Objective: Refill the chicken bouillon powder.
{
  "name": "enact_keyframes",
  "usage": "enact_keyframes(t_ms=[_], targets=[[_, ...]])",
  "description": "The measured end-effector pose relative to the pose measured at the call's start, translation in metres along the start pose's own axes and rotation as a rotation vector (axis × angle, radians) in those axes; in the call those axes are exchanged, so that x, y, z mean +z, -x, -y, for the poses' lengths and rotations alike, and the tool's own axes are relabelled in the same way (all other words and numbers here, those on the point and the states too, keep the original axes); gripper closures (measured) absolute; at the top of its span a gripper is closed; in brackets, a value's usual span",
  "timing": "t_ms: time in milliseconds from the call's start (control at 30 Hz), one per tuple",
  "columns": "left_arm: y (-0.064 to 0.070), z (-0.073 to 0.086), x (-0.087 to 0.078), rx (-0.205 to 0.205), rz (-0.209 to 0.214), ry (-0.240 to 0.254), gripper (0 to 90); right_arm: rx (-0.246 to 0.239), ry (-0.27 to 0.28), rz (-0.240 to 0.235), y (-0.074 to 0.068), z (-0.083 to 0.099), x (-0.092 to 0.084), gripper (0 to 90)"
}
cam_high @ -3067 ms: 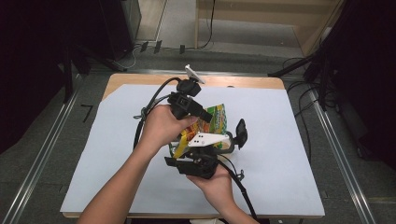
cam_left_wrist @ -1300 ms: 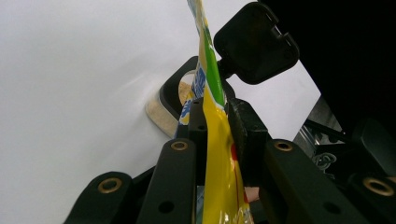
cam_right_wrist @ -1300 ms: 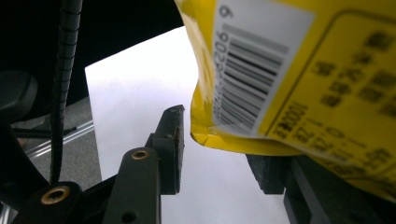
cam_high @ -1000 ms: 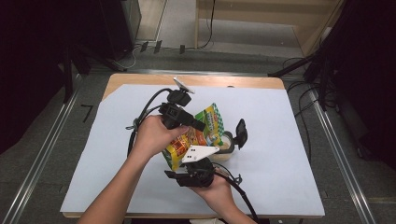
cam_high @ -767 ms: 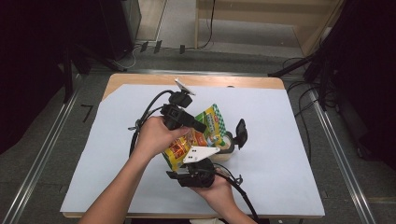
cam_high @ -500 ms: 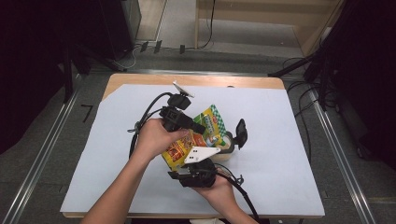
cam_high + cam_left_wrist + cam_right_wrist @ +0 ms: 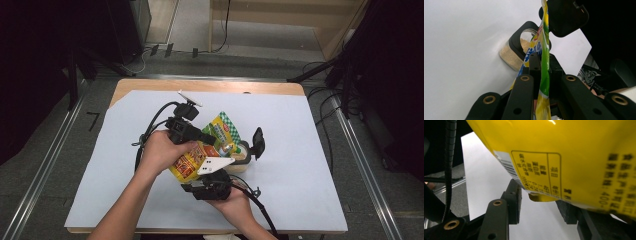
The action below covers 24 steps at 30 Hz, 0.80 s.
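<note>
The yellow snack bag (image 7: 200, 159) hung over the middle of the white-covered worktop (image 7: 310, 165), held between the two hands, its green-checked top tilted toward a small clear jar (image 7: 242, 156) of tan powder just beyond it. The left tool (image 7: 204, 137) gripped the bag from the side — its jaws had just been closing, and in the left gripper view the bag's (image 7: 543, 75) thin sealed edge ran straight up between the left tool (image 7: 541, 75)'s pads, which pressed on it. That view also showed the jar (image 7: 510, 53) lying against the white surface with its black flip lid (image 7: 564, 15) swung open, a detail the high view gave only small. The right tool (image 7: 220, 172) sat under the bag; in the right gripper view the bag's (image 7: 574, 157) printed yellow back hung above the right tool (image 7: 541, 206), whose jaws stood partly apart with a lower fold of the bag between them — whether the pads pressed on it I could not tell.
</note>
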<state>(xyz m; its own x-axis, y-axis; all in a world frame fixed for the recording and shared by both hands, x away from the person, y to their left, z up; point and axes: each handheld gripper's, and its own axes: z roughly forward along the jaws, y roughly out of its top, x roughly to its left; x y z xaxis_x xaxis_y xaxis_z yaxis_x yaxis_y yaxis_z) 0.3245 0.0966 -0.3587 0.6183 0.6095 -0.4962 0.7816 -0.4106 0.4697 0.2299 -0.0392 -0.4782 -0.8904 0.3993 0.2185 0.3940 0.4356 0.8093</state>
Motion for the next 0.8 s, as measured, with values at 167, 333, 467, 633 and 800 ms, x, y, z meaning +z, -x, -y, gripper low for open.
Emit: enact_keyframes(t_ms=[167, 333, 467, 633, 800], targets=[[-0.001, 0.003, -0.002, -0.004, 0.006, 0.006, 86.2, 0.002, -0.005, -0.001, 0.001, 0.001, 0.001, 59.2], [-0.003, 0.005, 0.000, -0.009, 0.017, 0.015, 85.6, -0.001, -0.016, 0.005, 0.003, 0.003, 0.001, 59.0], [-0.003, 0.007, 0.004, 0.000, 0.015, 0.017, 85.4, -0.011, -0.030, 0.013, 0.005, 0.006, 0.002, 59.0], [-0.002, 0.008, 0.003, 0.040, 0.008, 0.033, 87.4, -0.003, -0.023, 0.000, 0.007, 0.007, 0.002, 58.2], [-0.002, 0.011, -0.005, 0.055, 0.004, 0.039, 88.6, 0.007, -0.026, -0.008, 0.008, 0.008, 0.002, 53.0]])
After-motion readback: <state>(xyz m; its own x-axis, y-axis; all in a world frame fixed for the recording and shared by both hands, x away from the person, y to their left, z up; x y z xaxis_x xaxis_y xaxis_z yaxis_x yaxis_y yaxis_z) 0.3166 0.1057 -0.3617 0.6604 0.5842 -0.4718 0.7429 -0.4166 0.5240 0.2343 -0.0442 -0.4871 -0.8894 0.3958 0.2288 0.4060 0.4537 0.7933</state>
